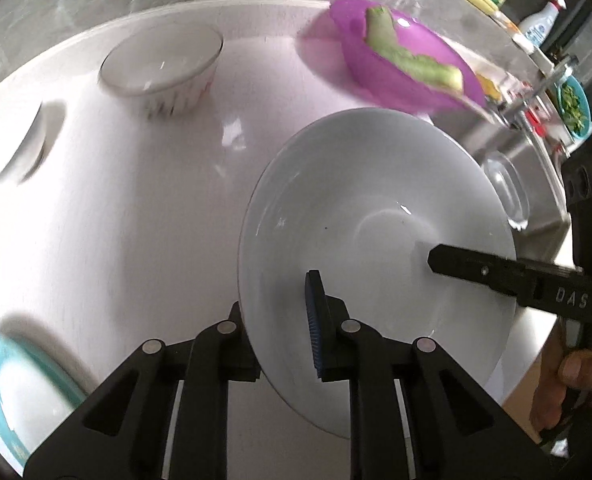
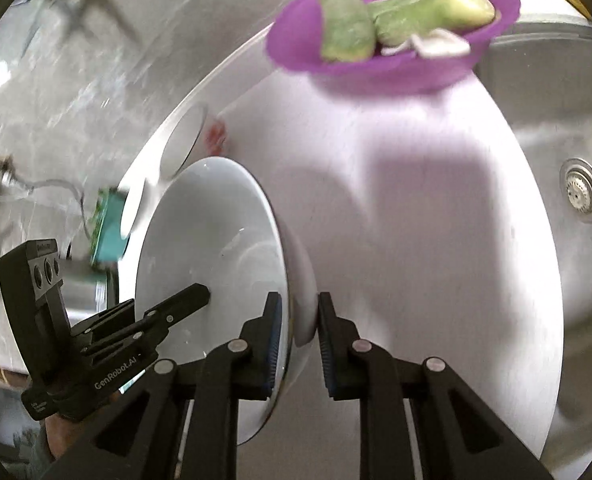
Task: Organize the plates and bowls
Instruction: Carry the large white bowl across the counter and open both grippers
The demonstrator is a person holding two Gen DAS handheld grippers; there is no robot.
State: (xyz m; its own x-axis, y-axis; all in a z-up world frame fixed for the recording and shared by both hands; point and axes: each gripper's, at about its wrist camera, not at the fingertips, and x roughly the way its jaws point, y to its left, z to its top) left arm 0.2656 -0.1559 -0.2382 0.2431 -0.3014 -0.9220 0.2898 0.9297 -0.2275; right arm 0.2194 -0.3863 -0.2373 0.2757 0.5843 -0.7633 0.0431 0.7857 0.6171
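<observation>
Gripping opposite rims, left gripper (image 1: 282, 328) and right gripper (image 2: 299, 336) clench the wide white ceramic bowl (image 1: 375, 216), probably sharing its weight.

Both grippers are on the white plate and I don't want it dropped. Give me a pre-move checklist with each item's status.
1. Left gripper clamped on the white plate rim: ok.
2. Right gripper clamped on the opposite rim: ok.
3. Plate empty: ok.
4. Plate lifted off the white tray: cannot tell.
5. Purple bowl with green food apart from the plate: ok.
6. Ribbed white bowl apart from the plate: ok.
</observation>
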